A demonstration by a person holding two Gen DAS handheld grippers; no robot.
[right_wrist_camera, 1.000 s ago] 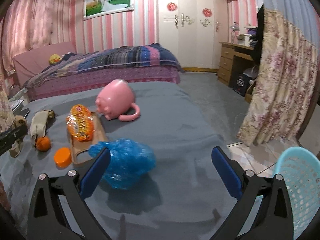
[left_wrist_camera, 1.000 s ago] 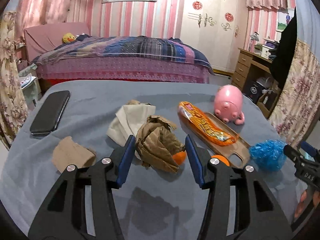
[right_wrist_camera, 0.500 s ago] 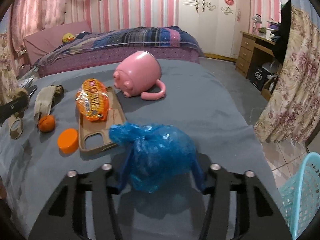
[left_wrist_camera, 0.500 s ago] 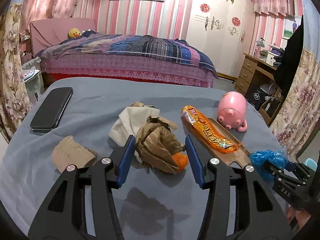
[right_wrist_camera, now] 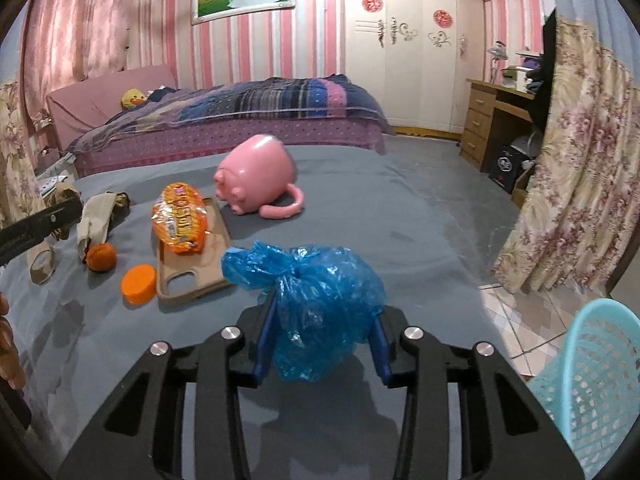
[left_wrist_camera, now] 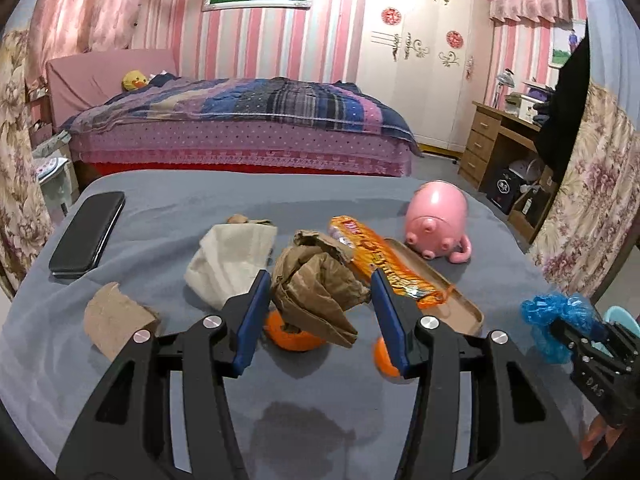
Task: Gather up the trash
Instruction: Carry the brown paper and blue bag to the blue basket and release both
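My left gripper (left_wrist_camera: 318, 304) is shut on a crumpled brown paper ball (left_wrist_camera: 316, 288) and holds it above the grey table, over a small orange fruit (left_wrist_camera: 294, 338). My right gripper (right_wrist_camera: 322, 328) is shut on a crumpled blue plastic bag (right_wrist_camera: 320, 296), lifted off the table; the bag also shows in the left wrist view (left_wrist_camera: 548, 320). An orange snack wrapper (right_wrist_camera: 180, 218) lies on a tan phone case (right_wrist_camera: 192, 268). A brown cardboard tube (left_wrist_camera: 114, 320) lies at the left.
A light blue mesh basket (right_wrist_camera: 600, 376) stands on the floor at the right. A pink pig mug (right_wrist_camera: 256, 174), an orange cap (right_wrist_camera: 138, 284), a beige cloth (left_wrist_camera: 232, 256) and a black phone (left_wrist_camera: 88, 240) lie on the table. A bed stands behind.
My right gripper closed on the blue bag and lifted it. My left gripper raised the brown paper ball, uncovering the orange fruit beneath.
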